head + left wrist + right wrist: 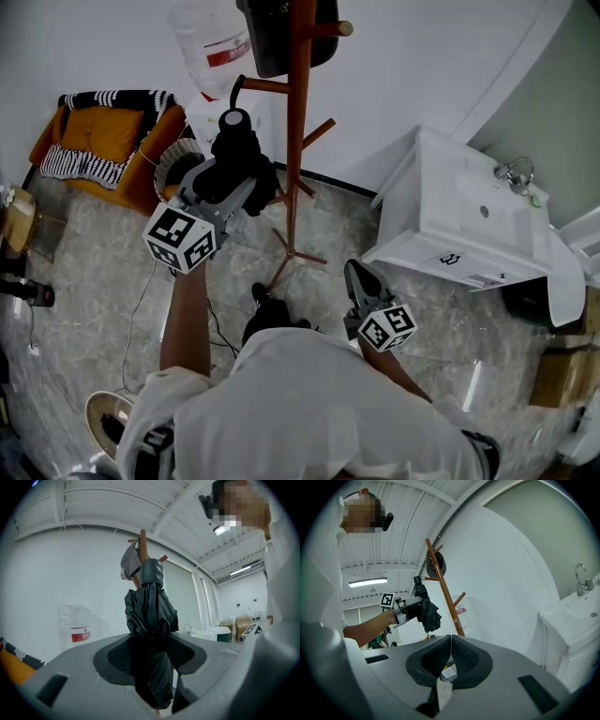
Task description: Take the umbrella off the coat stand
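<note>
Head view: the left gripper clamps the folded black umbrella just beside the stand. The umbrella's strap reaches up to a peg. The right gripper hangs low, well apart from both.

Left gripper view: the jaws press on the umbrella, which stands upright between them, with the stand right behind it.

Right gripper view: the right gripper has its jaws together on nothing. Ahead and above, the left gripper holds the umbrella next to the stand.
</note>
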